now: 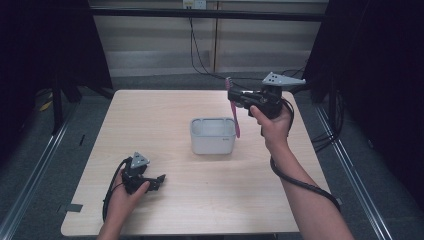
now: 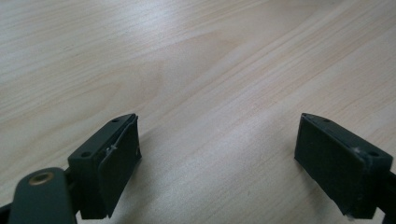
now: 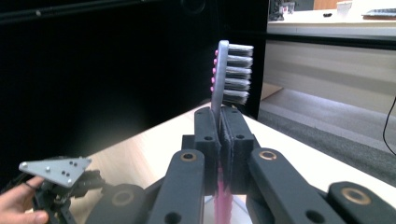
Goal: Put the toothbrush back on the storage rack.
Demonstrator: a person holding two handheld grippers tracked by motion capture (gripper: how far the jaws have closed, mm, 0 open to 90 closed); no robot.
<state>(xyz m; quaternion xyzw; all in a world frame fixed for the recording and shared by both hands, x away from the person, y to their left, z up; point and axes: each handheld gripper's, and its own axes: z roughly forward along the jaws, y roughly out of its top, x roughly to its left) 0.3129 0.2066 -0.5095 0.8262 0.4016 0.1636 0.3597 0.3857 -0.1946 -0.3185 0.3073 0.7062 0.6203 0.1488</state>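
Right gripper raised above the light wooden table, jaws clamped on a pink-handled toothbrush with grey bristles, handle hanging over the white rectangular plastic tub. Left gripper low on the table near its front-left part, jaws wide, nothing between.

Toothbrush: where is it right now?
In the high view the pink toothbrush hangs upright in the right gripper, raised above the right rim of the white bin at mid-table, bristle head up.
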